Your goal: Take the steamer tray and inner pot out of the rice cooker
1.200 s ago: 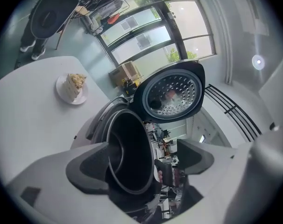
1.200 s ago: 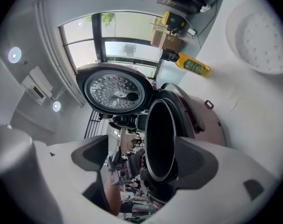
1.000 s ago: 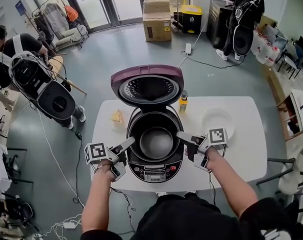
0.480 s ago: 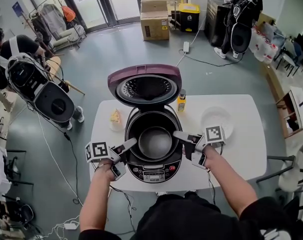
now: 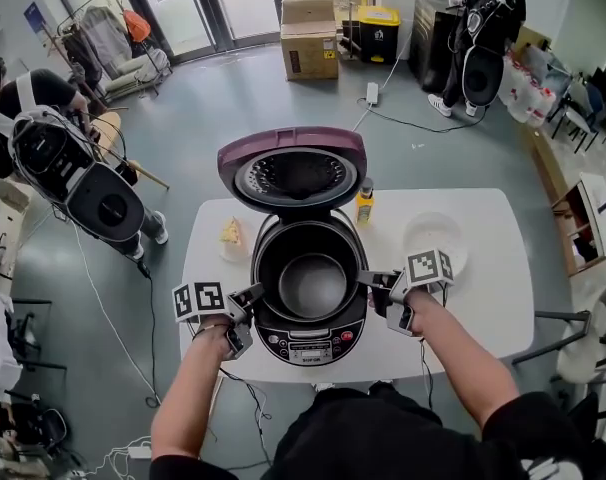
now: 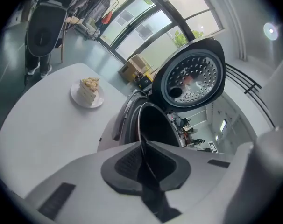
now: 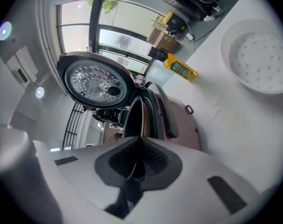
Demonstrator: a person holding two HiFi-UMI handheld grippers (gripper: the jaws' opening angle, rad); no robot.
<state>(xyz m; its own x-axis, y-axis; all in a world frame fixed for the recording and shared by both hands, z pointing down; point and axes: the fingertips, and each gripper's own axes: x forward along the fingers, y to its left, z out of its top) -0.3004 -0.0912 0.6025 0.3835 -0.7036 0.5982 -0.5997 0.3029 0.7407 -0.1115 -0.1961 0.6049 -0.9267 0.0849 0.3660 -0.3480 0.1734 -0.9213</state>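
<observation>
Your left gripper (image 6: 144,157) and right gripper (image 7: 137,160), jaws just closed on the inner pot (image 5: 313,286) rim: pads (image 6: 125,164) swallow the bite point. Gripper bodies cover the rice cooker (image 6: 111,129) front. Panel (image 5: 309,346) print and bottle (image 5: 366,204) label too small to read. Person (image 5: 38,90) at the left edge cut off

The person wears a black top (image 5: 383,438) with short sleeves. The left gripper (image 5: 251,294) and right gripper (image 5: 368,279) are pale grey with dark ribbed pads (image 6: 127,164), each bearing a black-and-white marker cube (image 5: 198,300).
</observation>
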